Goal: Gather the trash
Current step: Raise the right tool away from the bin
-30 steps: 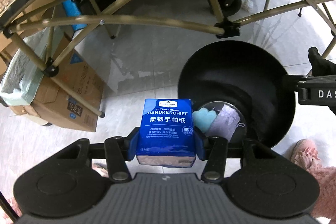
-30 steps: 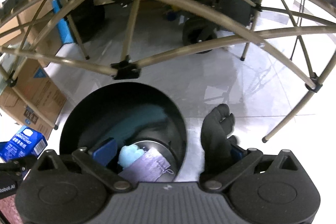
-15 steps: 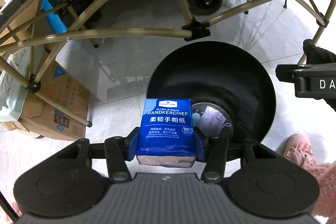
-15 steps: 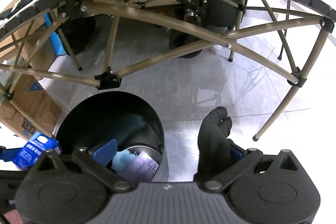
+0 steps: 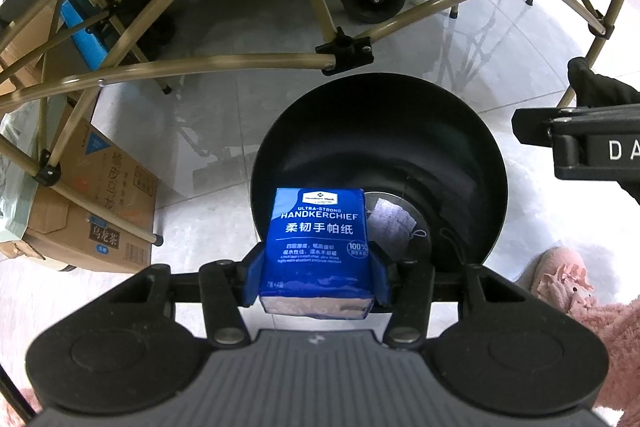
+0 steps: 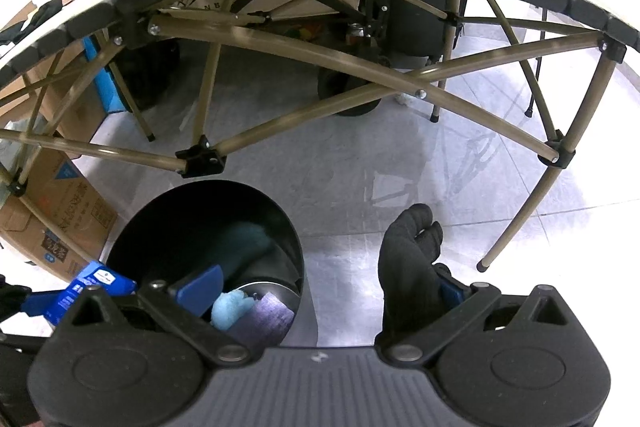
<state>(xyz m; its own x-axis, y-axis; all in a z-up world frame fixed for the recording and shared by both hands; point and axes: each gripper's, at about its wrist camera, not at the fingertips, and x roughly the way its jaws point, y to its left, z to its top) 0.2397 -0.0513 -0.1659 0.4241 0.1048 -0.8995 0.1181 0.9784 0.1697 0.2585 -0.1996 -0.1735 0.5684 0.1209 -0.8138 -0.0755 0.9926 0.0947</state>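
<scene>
Blue handkerchief pack (image 5: 318,245): sitting upright, clamped between the pads of the left gripper (image 5: 316,279) at the near rim of the black bin (image 5: 472,147), while the right gripper (image 6: 320,287), jaws spread, is hanging beside the bin with a black glove (image 6: 408,263) draping its right finger.

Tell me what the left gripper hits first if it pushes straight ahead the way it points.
Likely the black trash bin: the left gripper, clamped on the blue handkerchief pack, points into its open mouth; depth is unclear.

Left tongs (image 5: 316,263) clamped shut, right tongs (image 6: 320,291) spread wide
</scene>
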